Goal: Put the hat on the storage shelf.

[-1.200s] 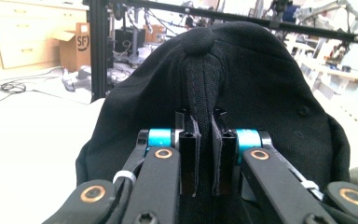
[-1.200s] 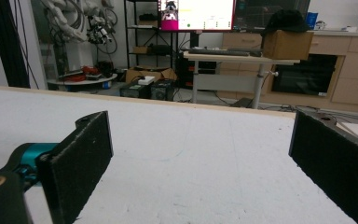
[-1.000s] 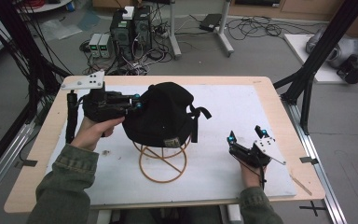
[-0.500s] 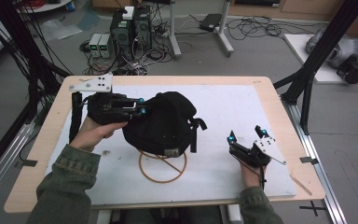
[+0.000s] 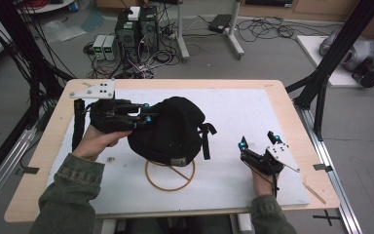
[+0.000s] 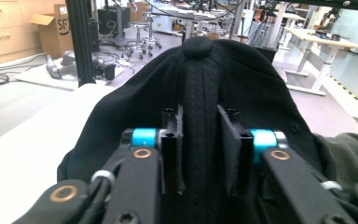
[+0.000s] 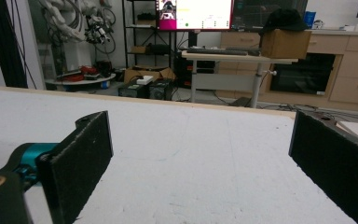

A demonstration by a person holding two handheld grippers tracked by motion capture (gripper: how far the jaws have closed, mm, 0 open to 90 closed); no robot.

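While the right tool rests agape, the left tool, clamping the black cap, has drawn it leftward.

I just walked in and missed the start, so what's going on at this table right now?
A person holds a gripper in each hand at a white-topped table. The left gripper is pinching a ridge of fabric on a black cap, which sits partly over a wire stand with a ring base. The right gripper rests on the table off to the side with its jaws wide apart, holding nothing.
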